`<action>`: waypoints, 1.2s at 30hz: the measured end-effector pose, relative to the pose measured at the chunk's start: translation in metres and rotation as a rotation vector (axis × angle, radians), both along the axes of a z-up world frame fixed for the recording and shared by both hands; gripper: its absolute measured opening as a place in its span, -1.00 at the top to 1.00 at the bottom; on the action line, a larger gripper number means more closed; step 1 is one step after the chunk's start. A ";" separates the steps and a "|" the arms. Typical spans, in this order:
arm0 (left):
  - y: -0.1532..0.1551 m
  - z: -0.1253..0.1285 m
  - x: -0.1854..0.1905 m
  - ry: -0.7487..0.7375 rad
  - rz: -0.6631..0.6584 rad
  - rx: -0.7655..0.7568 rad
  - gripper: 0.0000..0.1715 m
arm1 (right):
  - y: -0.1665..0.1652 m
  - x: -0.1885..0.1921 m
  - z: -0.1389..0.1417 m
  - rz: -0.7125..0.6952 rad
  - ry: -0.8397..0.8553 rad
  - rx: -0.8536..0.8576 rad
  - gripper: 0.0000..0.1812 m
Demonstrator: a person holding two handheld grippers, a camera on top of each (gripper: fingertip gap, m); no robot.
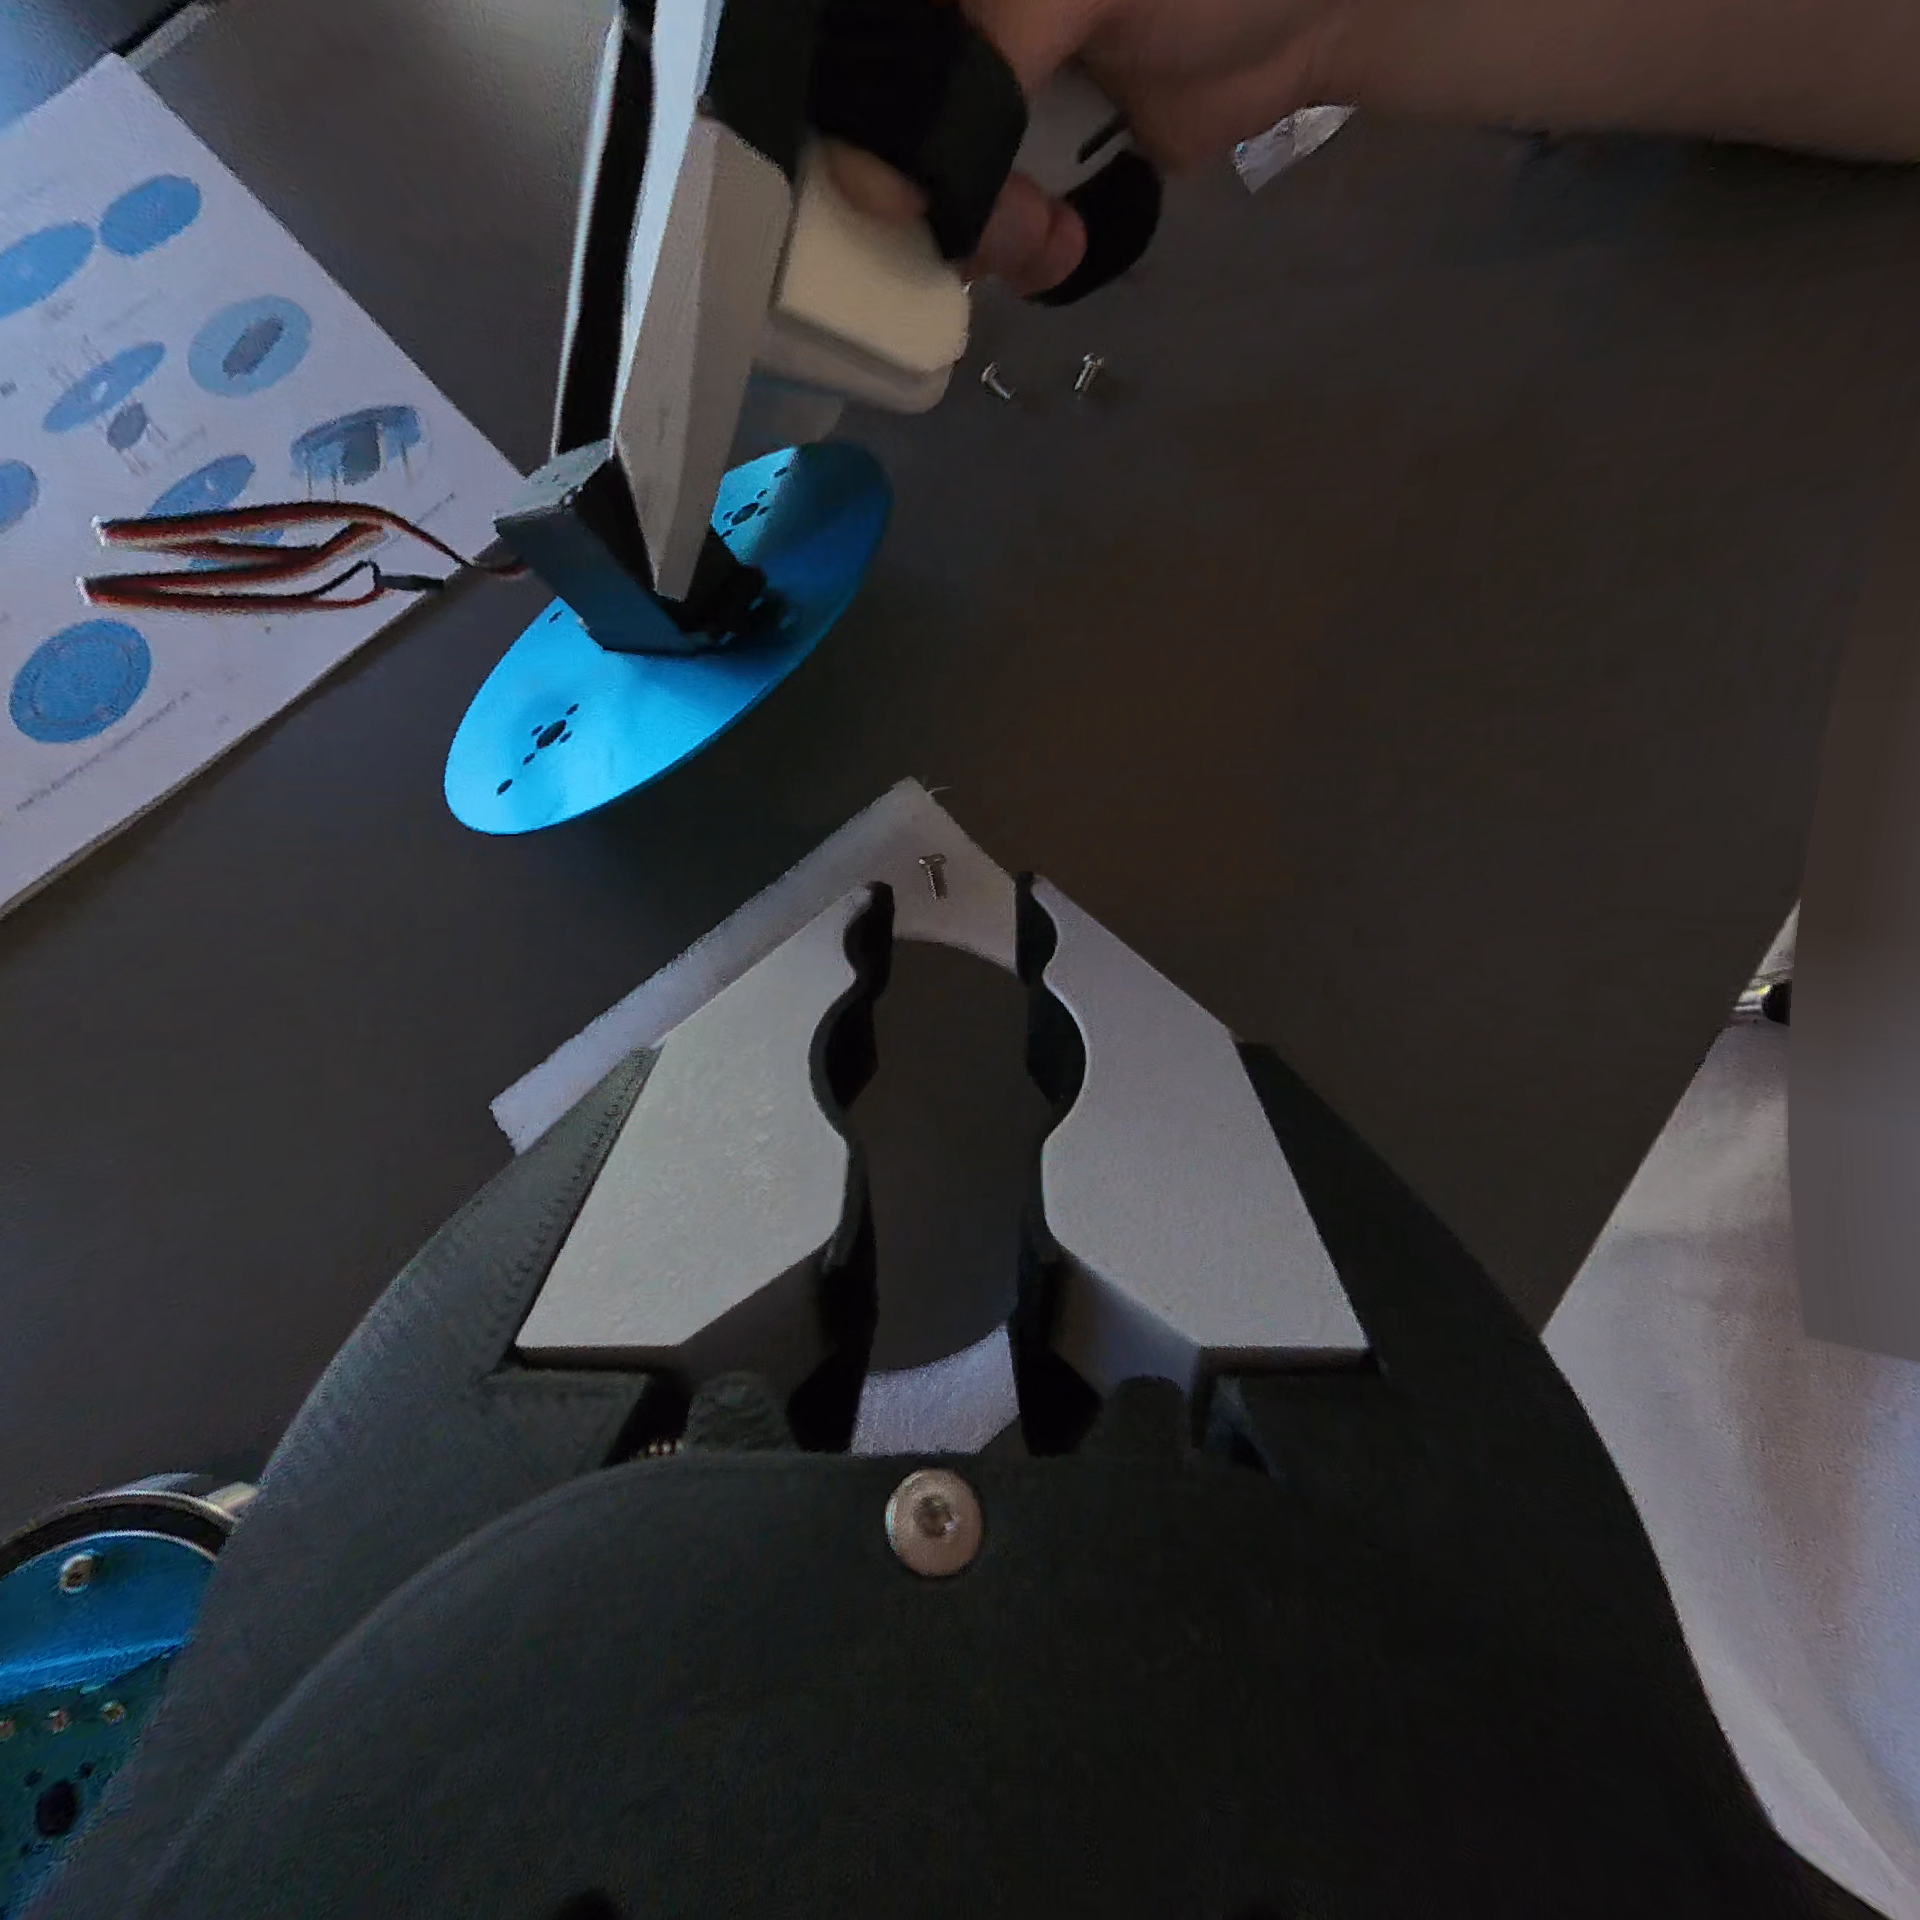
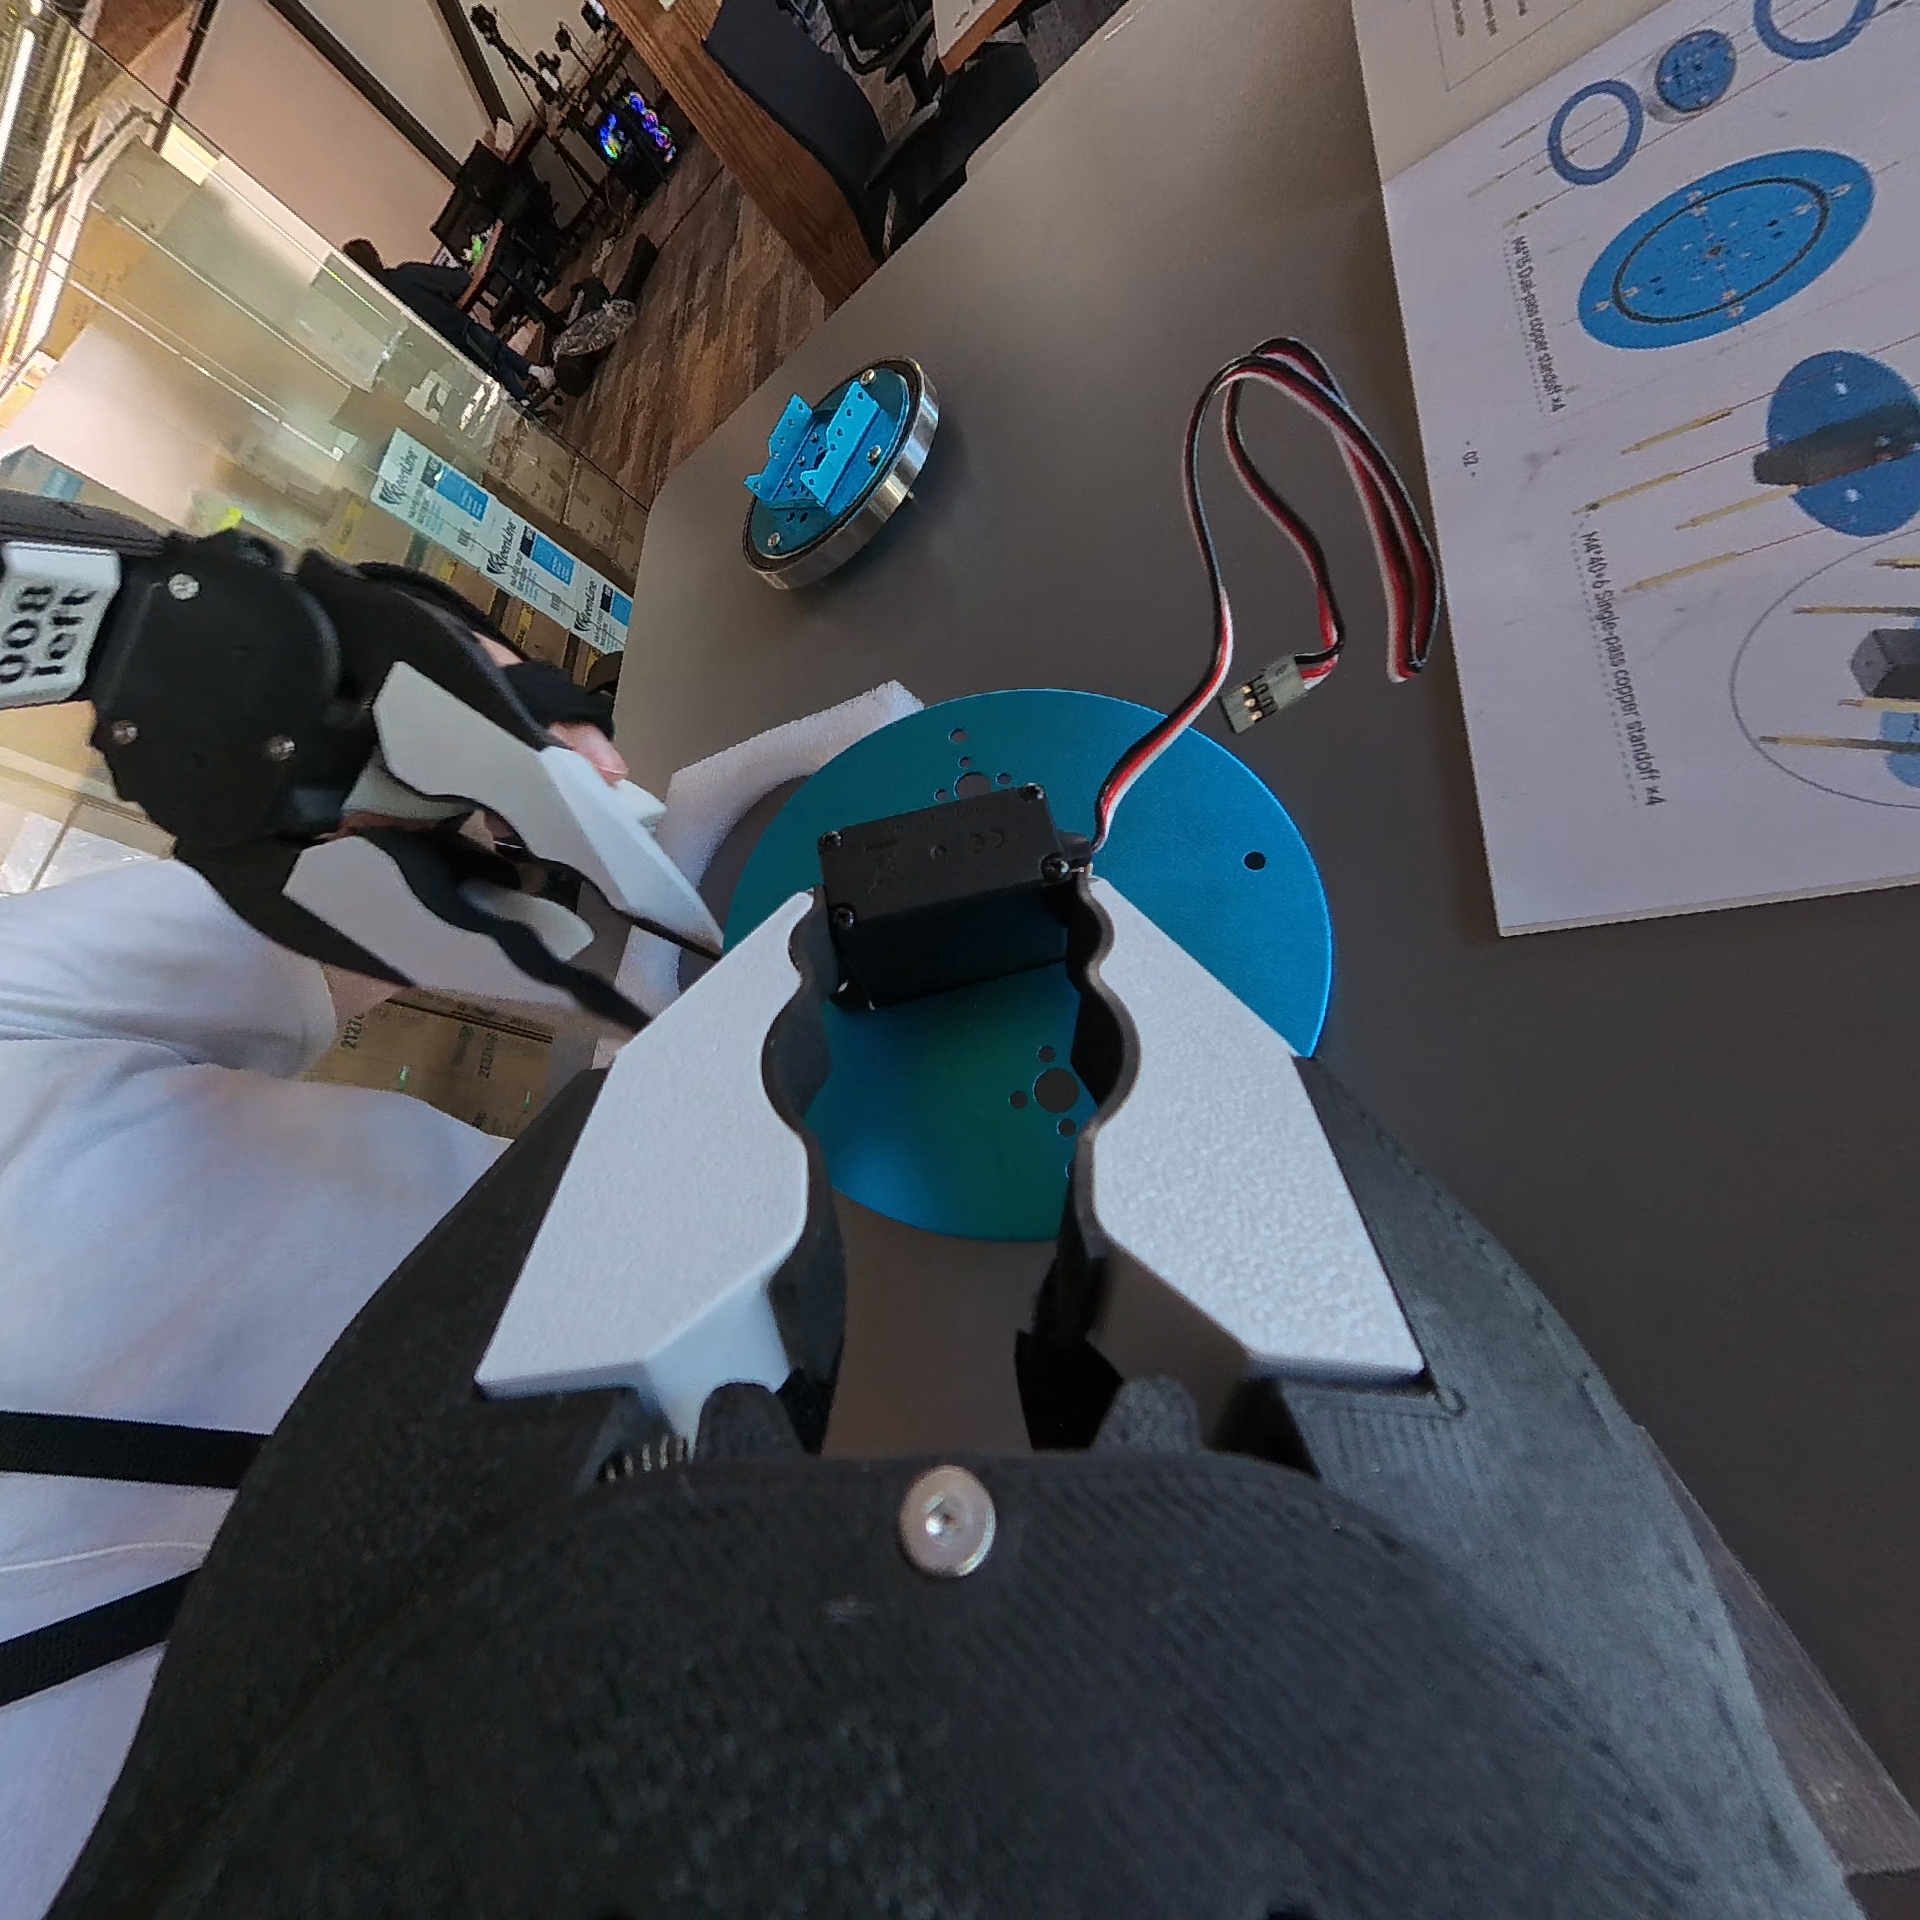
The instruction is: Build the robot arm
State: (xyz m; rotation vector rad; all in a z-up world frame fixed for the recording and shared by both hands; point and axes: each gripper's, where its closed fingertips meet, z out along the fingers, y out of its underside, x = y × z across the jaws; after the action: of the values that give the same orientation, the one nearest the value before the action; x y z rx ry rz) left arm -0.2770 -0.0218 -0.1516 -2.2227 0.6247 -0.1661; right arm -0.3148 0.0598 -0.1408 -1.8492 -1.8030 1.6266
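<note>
two claws at work: right claw (image 2: 951, 935) clamps the black servo (image 2: 940, 899) upright over the blue disc (image 2: 1195, 935) beneath its tips, steadying it; left claw (image 1: 951, 894) hangs part-open and empty, one small screw (image 1: 933, 875) between its tips on white foam (image 1: 727, 1143), bench (image 1: 1351, 675) beyond.

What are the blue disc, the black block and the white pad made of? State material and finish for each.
Blue disc: probably anodised aluminium; thin, flat, with an even satin-metallic sheen and cleanly cut holes.
Black block, gripped by the right gripper: seemingly moulded plastic; matte, with corner screws and a wired lead.
White pad under the left gripper: looks like soft packing foam; fuzzy, slightly ragged edges.
</note>
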 end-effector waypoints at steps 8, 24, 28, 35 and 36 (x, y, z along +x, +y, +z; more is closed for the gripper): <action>0.008 -0.013 -0.004 -0.053 0.079 -0.009 0.86 | 0.000 0.000 0.000 0.000 0.000 0.001 0.52; 0.012 -0.020 -0.006 0.166 -0.003 0.007 0.97 | 0.000 0.001 0.000 0.005 -0.002 -0.005 0.52; 0.008 -0.018 -0.007 0.227 -0.053 -0.008 0.97 | 0.001 0.000 0.000 0.001 -0.001 -0.004 0.52; 0.001 -0.012 -0.019 0.509 -0.218 -0.120 0.98 | 0.001 0.000 -0.001 0.003 -0.002 0.006 0.52; 0.002 -0.010 -0.020 0.565 -0.249 -0.135 0.98 | 0.001 0.000 -0.001 0.004 -0.002 0.008 0.52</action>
State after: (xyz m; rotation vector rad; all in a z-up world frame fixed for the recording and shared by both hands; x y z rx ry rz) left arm -0.2971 -0.0203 -0.1613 -2.3200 1.2263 0.3170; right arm -0.3144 0.0608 -0.1417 -1.8458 -1.8130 1.6165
